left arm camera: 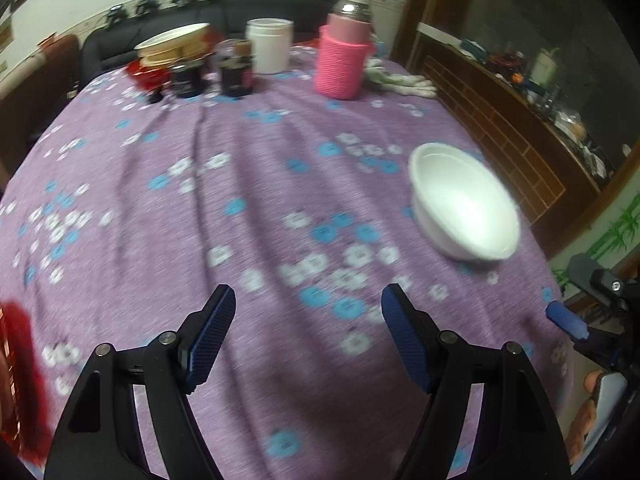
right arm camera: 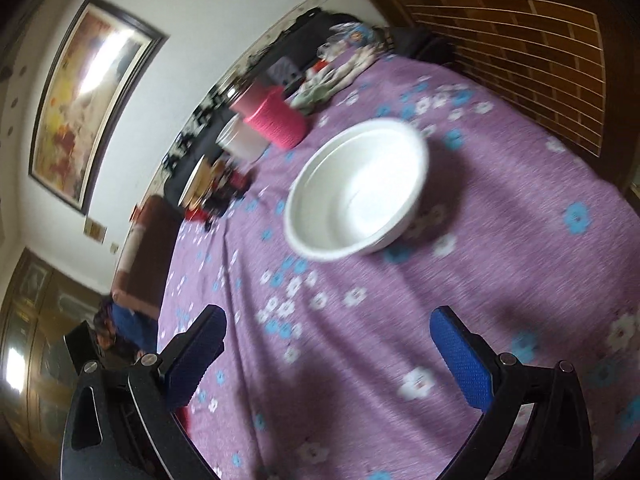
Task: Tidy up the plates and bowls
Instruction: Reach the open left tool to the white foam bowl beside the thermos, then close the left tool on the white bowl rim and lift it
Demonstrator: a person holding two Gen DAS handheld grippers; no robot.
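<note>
A white bowl (left arm camera: 464, 204) stands upright on the purple flowered tablecloth (left arm camera: 240, 200), ahead and to the right of my left gripper (left arm camera: 308, 304), which is open and empty above the cloth. In the right wrist view the same bowl (right arm camera: 356, 188) sits ahead of my right gripper (right arm camera: 328, 328), also open and empty. A white plate on a stack of dishes (left arm camera: 172, 42) rests at the far left of the table; it also shows in the right wrist view (right arm camera: 196, 180). The right gripper's blue fingertip (left arm camera: 568, 320) shows at the left view's right edge.
At the table's far side stand a pink-sleeved flask (left arm camera: 344, 56), a white jar (left arm camera: 270, 44), dark jars (left arm camera: 236, 68) and a white cloth (left arm camera: 400, 80). A red object (left arm camera: 16, 372) is at the near left edge. A wooden cabinet (left arm camera: 500, 128) borders the right side.
</note>
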